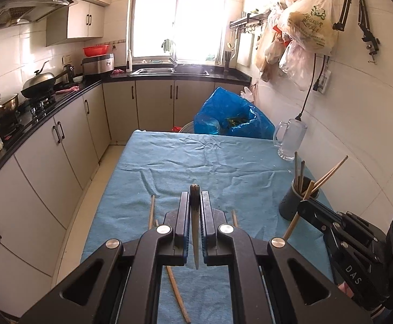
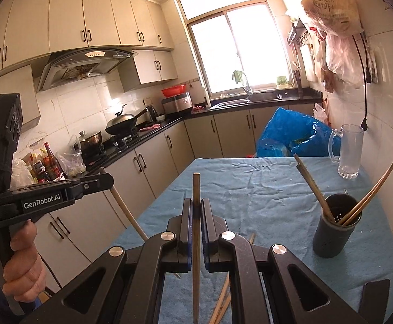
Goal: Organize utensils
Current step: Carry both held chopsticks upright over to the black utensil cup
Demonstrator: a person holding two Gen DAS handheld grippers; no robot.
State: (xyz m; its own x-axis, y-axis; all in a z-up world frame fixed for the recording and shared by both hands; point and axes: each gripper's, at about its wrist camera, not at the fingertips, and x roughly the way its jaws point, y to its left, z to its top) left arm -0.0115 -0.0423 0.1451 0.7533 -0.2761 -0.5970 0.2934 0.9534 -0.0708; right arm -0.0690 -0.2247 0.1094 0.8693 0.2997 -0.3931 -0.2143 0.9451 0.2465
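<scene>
The kitchen has cream cabinets, a black countertop (image 1: 69,95) along the left with a wok (image 2: 122,125) on the stove, a range hood (image 2: 85,64) above, and a bright window (image 1: 180,19) over the far sink; on the right wall hang plastic bags (image 1: 304,24), one printed with green Chinese characters too small to read; a blue bag (image 1: 231,117) sits beyond the table's far edge; the table wears a wrinkled blue cloth (image 1: 196,162); a glass mug (image 2: 349,152) stands at its far right; nearer on the right, a dark utensil holder (image 2: 334,229) carries several chopsticks; loose chopsticks (image 1: 151,212) lie on the cloth near the grippers.

The left gripper (image 1: 195,202), lettered "GenRobot.AI" in the right wrist view, is pressed together on a pale chopstick (image 1: 195,232) with a dark end; the right gripper (image 2: 196,210), marked "DAS" in the left wrist view, pinches a brown chopstick (image 2: 196,189), held above the cloth left of the holder.
</scene>
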